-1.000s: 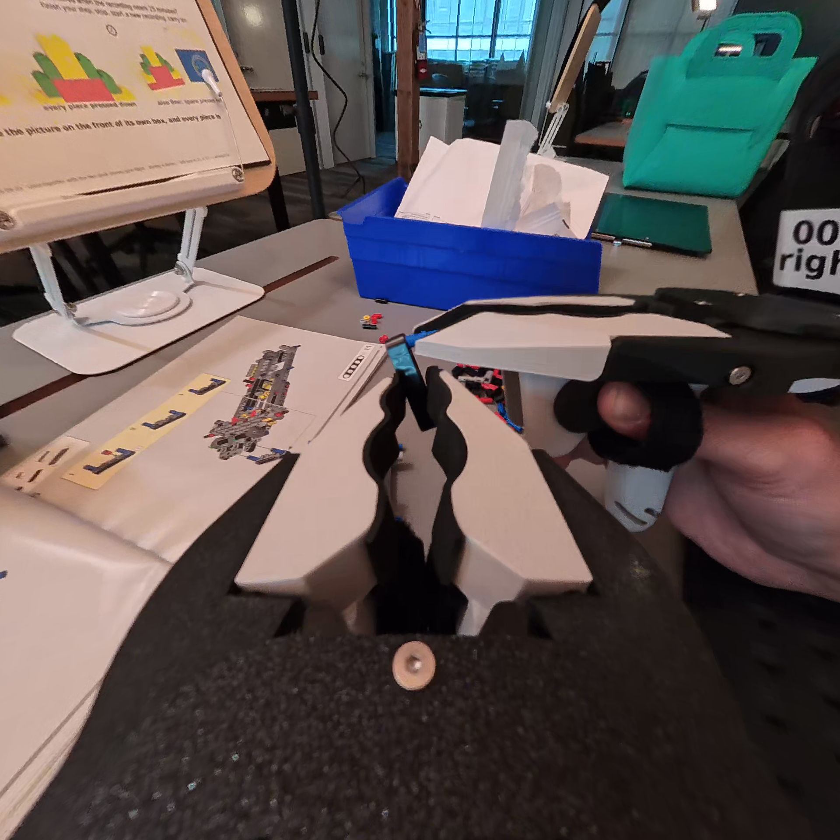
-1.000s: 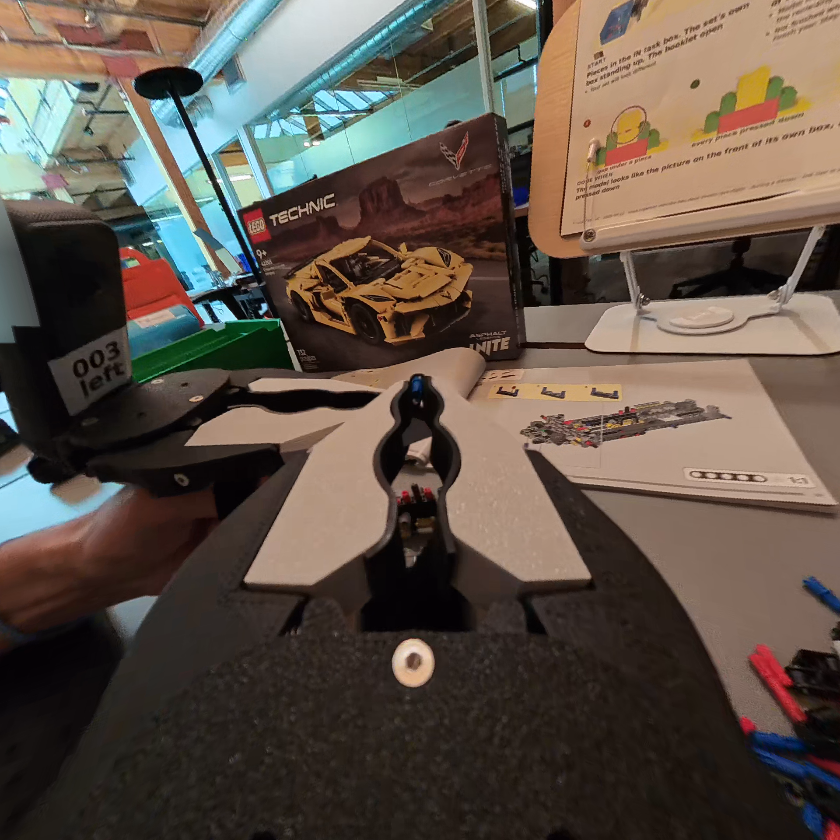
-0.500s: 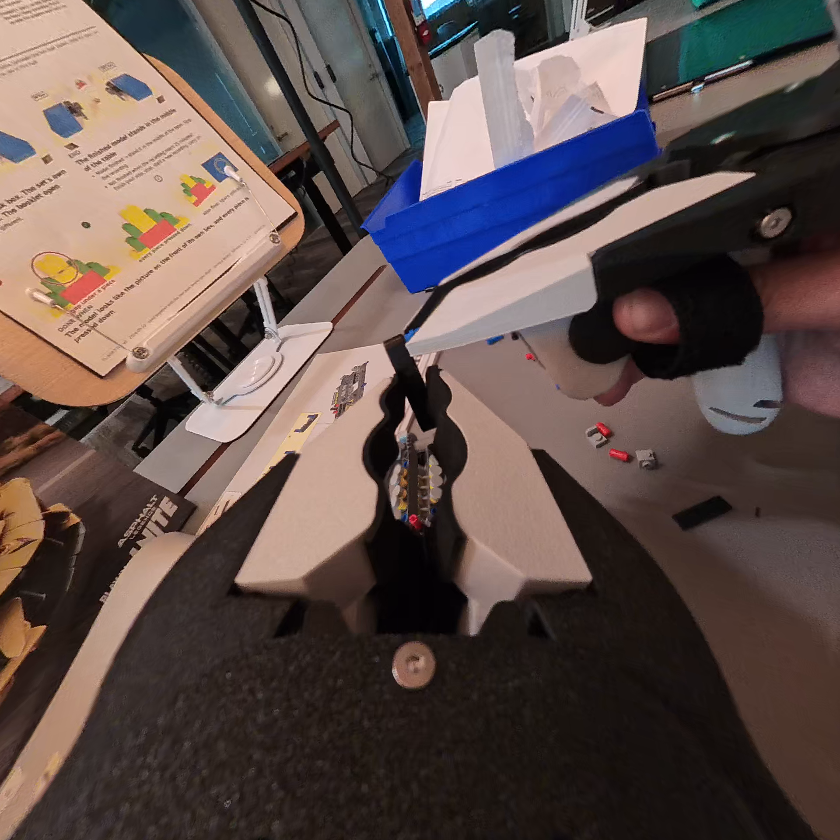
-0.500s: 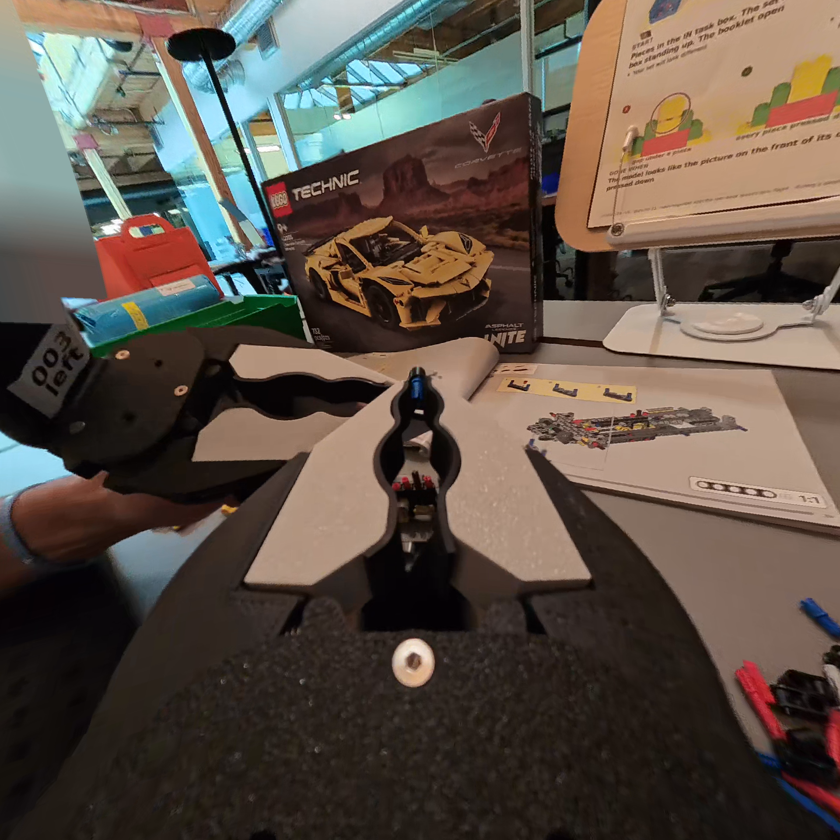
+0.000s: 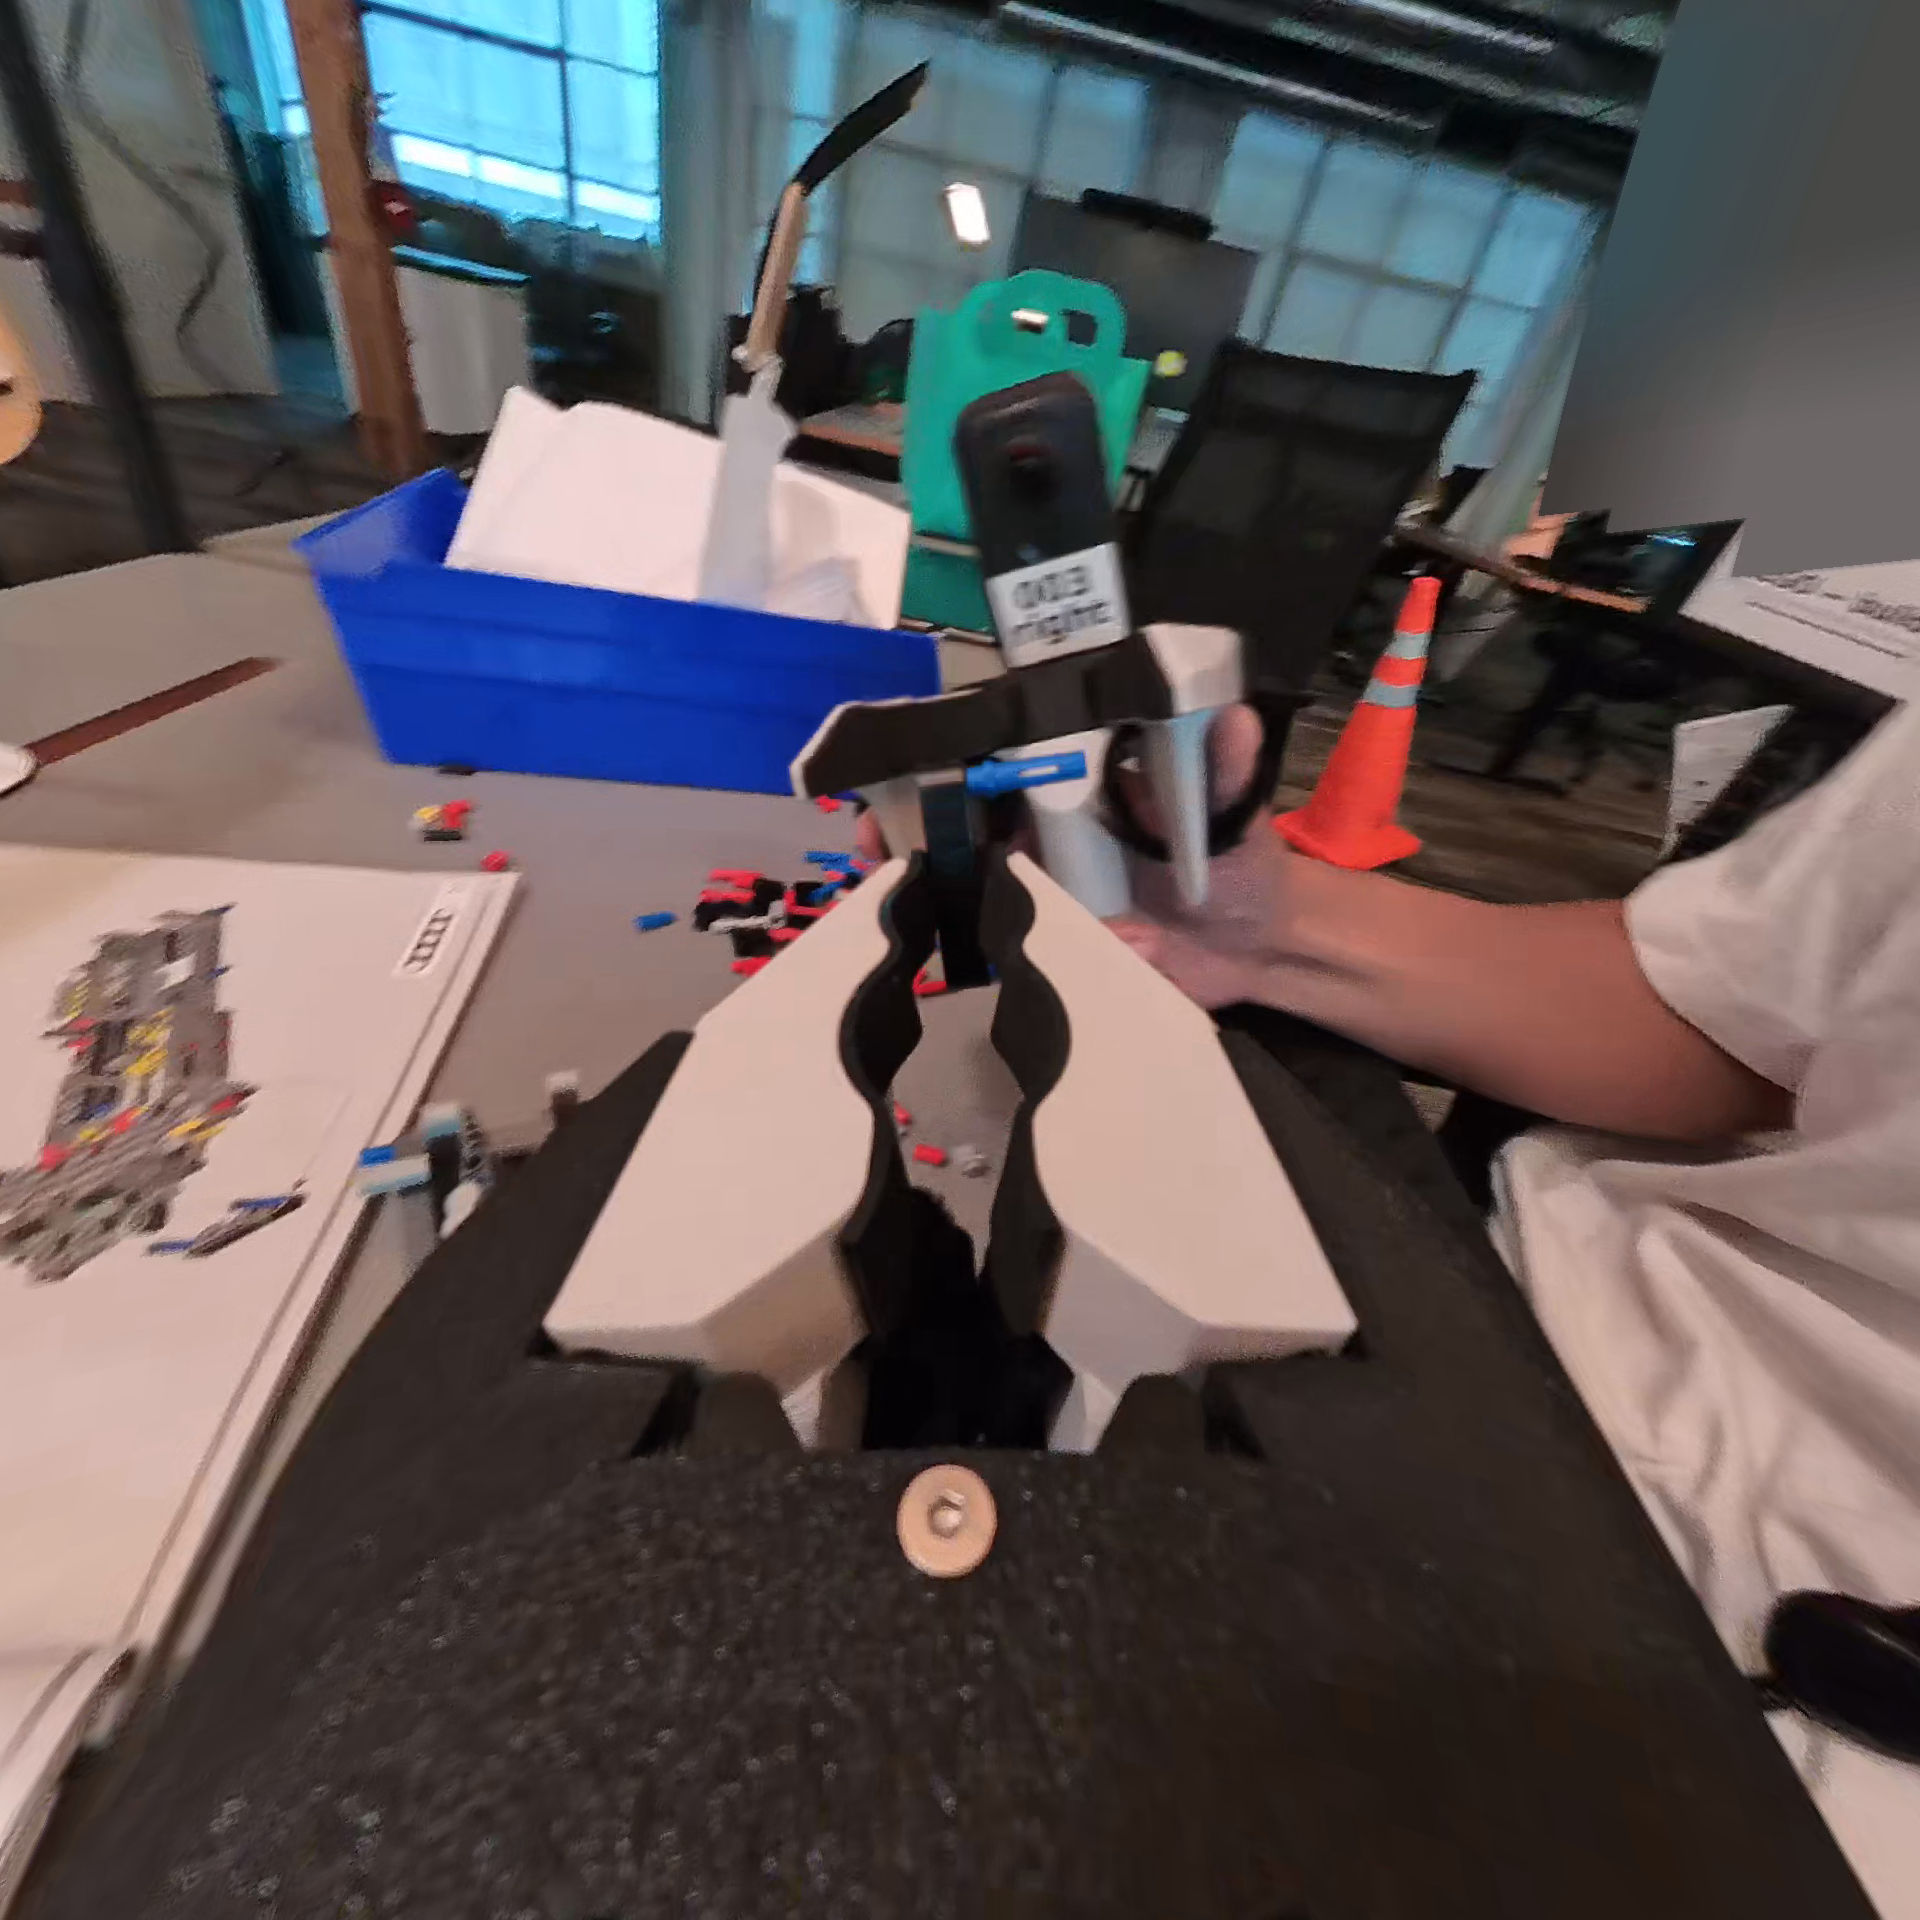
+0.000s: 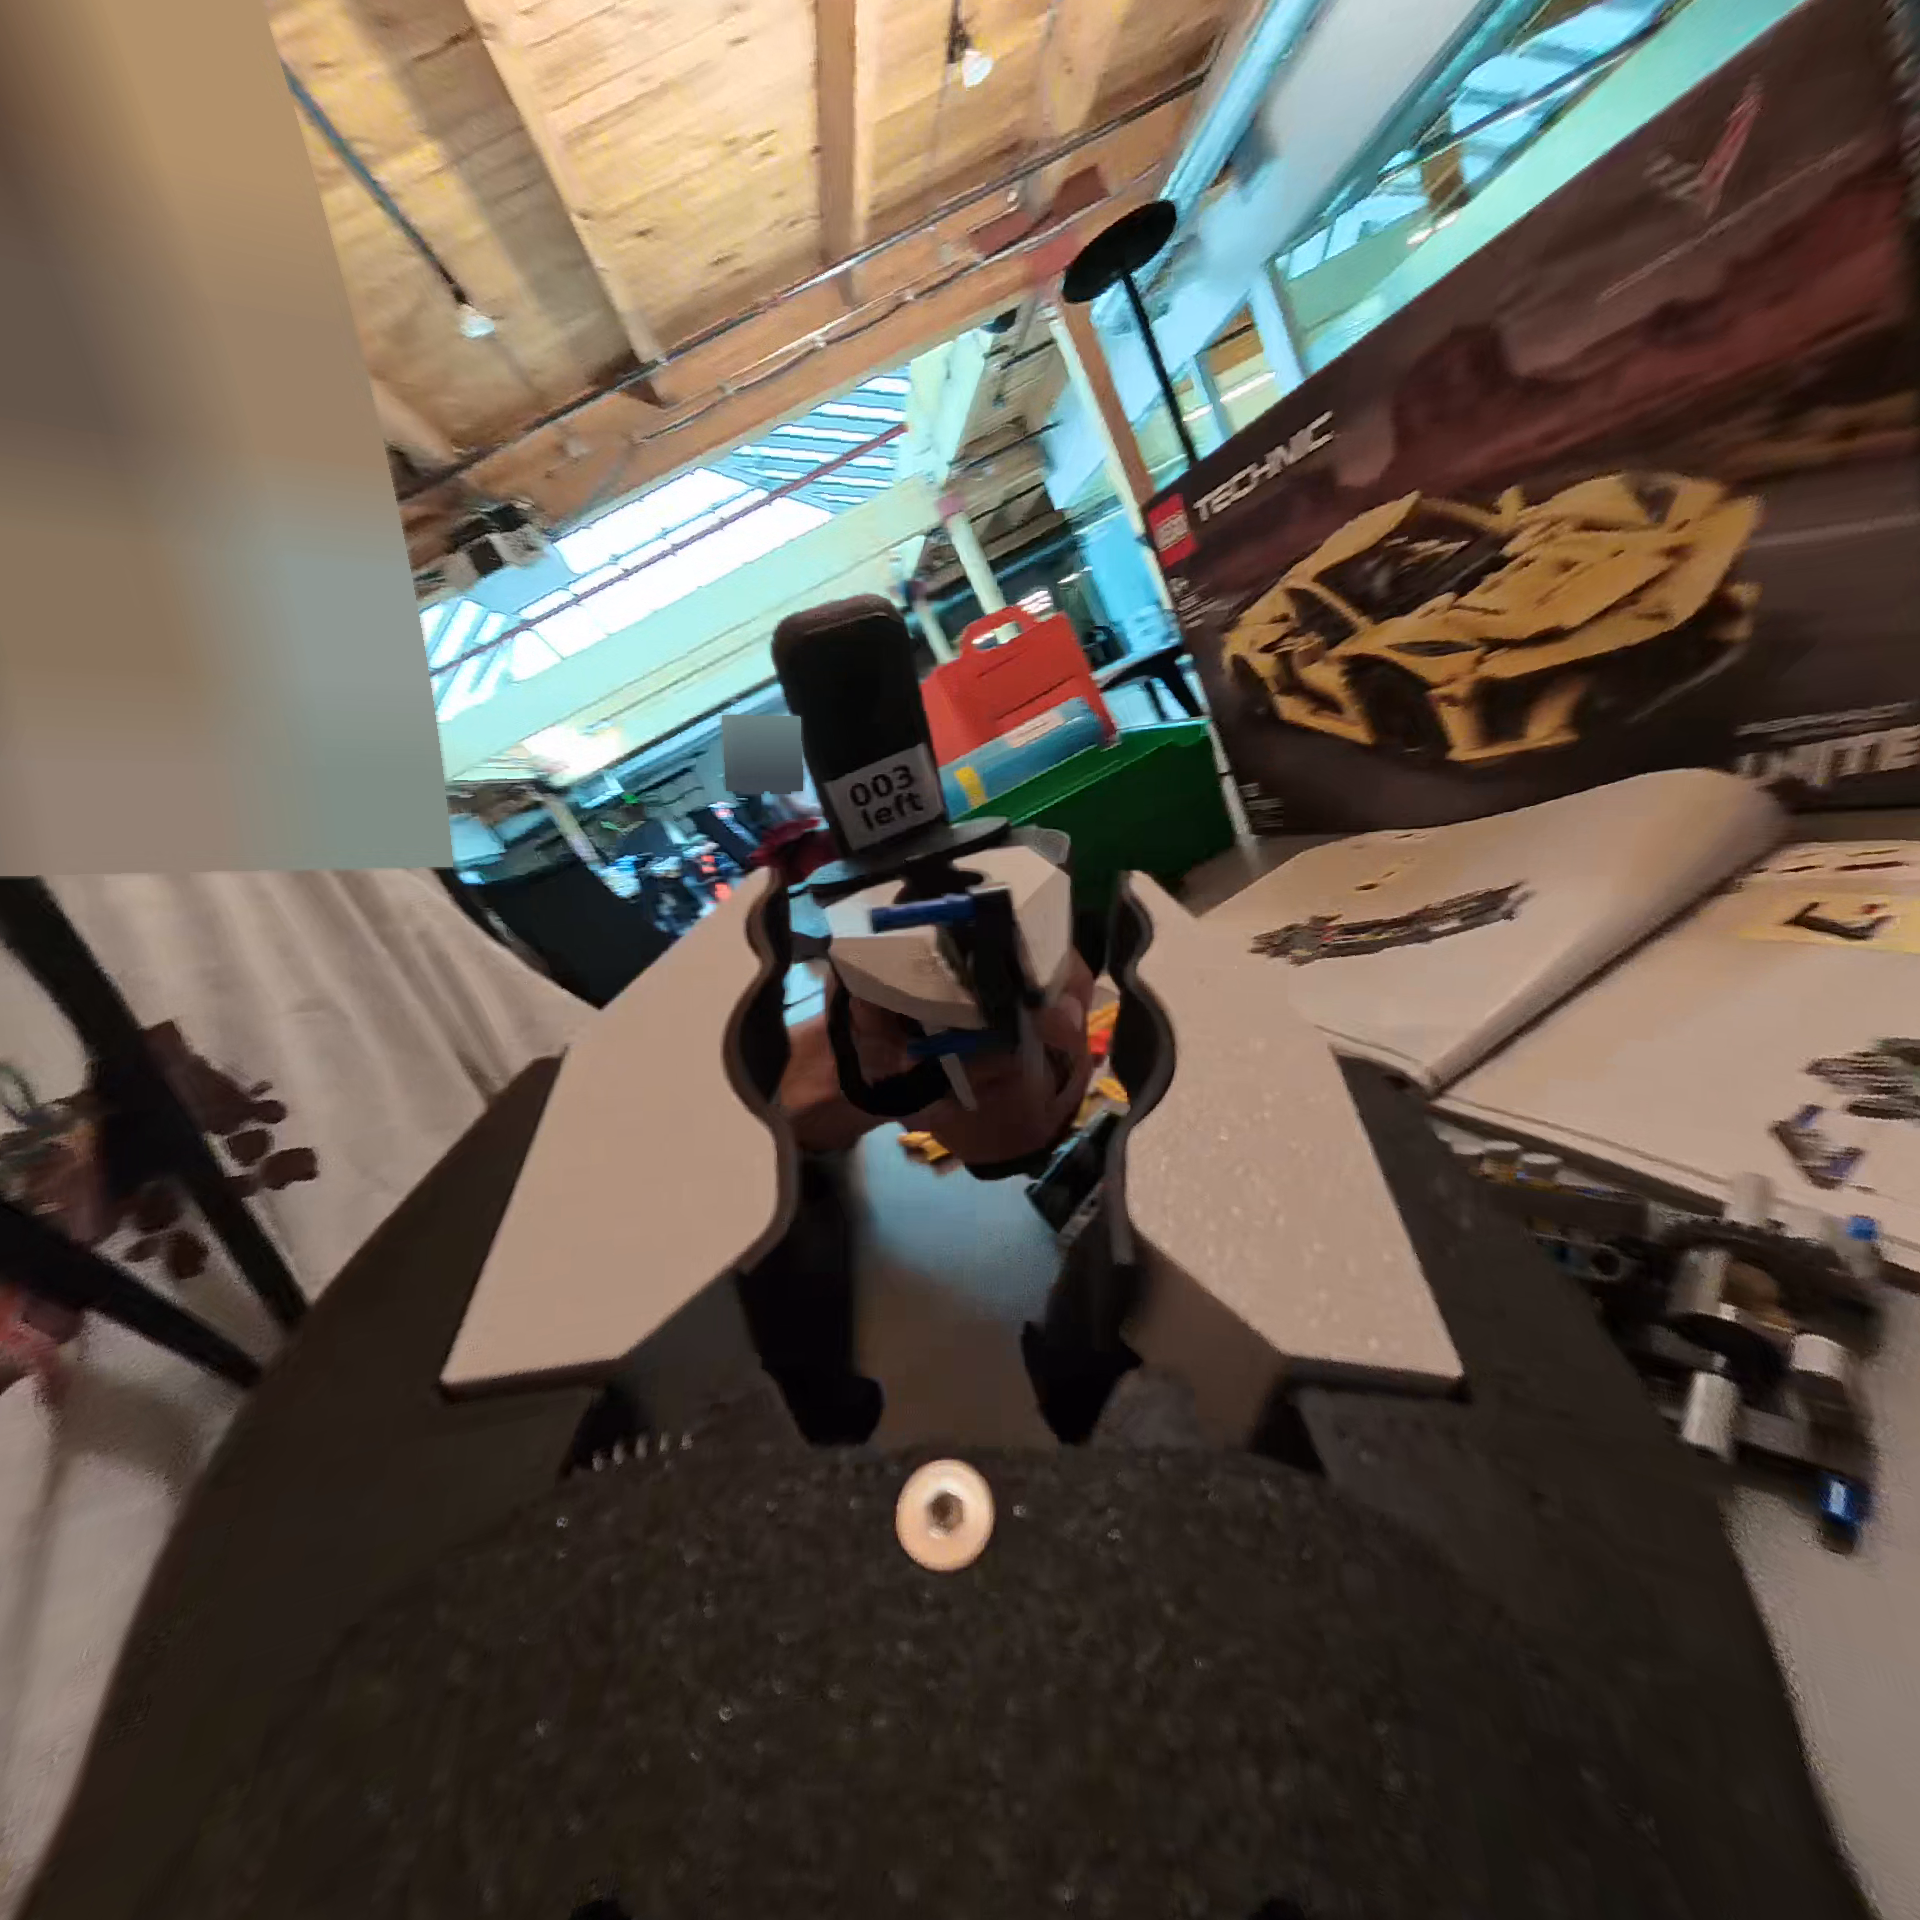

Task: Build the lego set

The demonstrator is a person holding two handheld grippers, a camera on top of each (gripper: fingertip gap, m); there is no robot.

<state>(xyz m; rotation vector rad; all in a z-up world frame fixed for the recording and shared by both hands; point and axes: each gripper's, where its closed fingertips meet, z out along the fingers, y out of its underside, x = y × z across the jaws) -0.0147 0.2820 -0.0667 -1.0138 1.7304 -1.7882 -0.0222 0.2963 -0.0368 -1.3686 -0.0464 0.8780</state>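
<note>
Presently a black beam (image 5: 954, 894) with blue pins (image 5: 1023, 774) is pinched by the left gripper (image 5: 954, 883), right gripper (image 6: 940, 914) jaws parted; twisting risked if pressed off-axis.

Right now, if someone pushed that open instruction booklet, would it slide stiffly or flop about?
The instruction booklet lies flat on the smooth grey table, so it would probably slide as one piece. Its thick page stack suggests some weight. The bowed pages look floppy; lifted by one edge, it would likely sag.
</note>
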